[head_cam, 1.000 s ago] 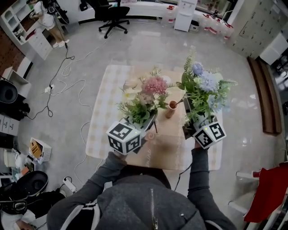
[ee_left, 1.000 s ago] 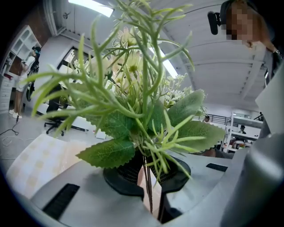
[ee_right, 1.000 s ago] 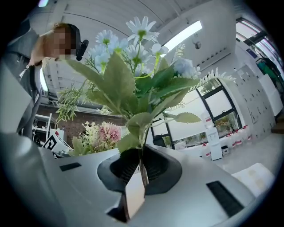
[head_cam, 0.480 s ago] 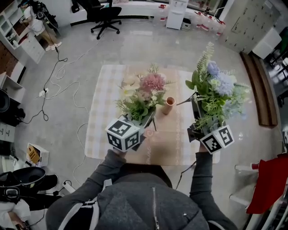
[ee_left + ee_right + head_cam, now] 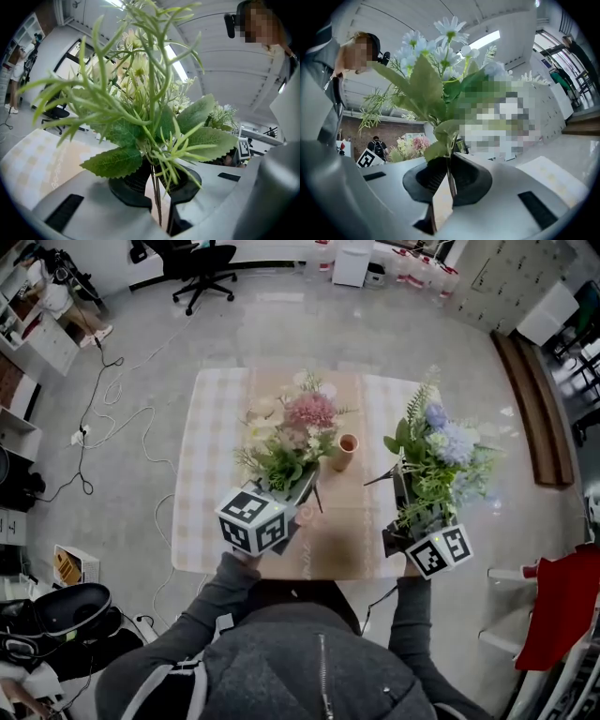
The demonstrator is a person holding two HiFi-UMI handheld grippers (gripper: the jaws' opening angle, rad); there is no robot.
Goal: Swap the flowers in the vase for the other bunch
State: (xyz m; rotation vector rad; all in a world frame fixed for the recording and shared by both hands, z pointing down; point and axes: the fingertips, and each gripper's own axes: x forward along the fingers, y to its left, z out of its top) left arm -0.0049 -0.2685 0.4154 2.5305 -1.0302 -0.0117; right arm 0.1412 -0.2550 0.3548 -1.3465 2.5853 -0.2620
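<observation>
My left gripper (image 5: 302,491) is shut on the stems of a pink and cream bunch (image 5: 292,432), held upright over the table just left of the small terracotta vase (image 5: 346,449). In the left gripper view the thin stems (image 5: 156,187) run between the black pads (image 5: 131,187). My right gripper (image 5: 405,510) is shut on the stems of a blue and white bunch (image 5: 441,451), held at the table's right edge, right of the vase. Those stems (image 5: 450,176) are pinched between its pads in the right gripper view. The vase stands with nothing showing in its mouth.
The table carries a checked cloth (image 5: 216,456) with a tan runner (image 5: 337,531). Cables (image 5: 122,427) trail over the floor at left. An office chair (image 5: 197,263) stands far behind. A red garment (image 5: 558,615) hangs at right, and a wooden bench (image 5: 525,399) runs along the right side.
The right gripper has carried the blue bunch to the right and nearer, away from the vase. The left gripper with the pink bunch has stayed about where it was.
</observation>
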